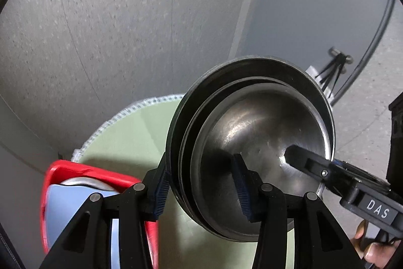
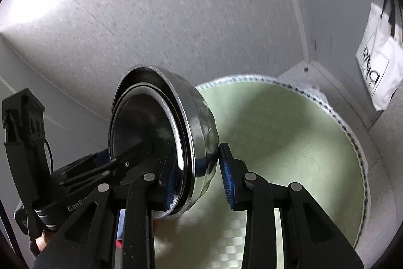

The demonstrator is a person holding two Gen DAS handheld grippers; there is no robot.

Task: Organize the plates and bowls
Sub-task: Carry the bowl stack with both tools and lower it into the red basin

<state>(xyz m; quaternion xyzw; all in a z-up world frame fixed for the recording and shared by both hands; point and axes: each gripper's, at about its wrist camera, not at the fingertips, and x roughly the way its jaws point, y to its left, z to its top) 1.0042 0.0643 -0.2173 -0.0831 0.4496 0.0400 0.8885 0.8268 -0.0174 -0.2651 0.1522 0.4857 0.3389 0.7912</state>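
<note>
I hold a nested stack of stainless steel bowls tilted on edge in the air above the green round mat. My left gripper pinches the rim wall, one pad outside, one inside the inner bowl. My right gripper straddles the opposite rim; its outer pad stands just off the polished wall, so I cannot tell whether it clamps. The steel is rigid, smooth and slippery; nested bowls may slide apart. Grip across the rim, through all layers. A red bin with plates lies lower left.
</note>
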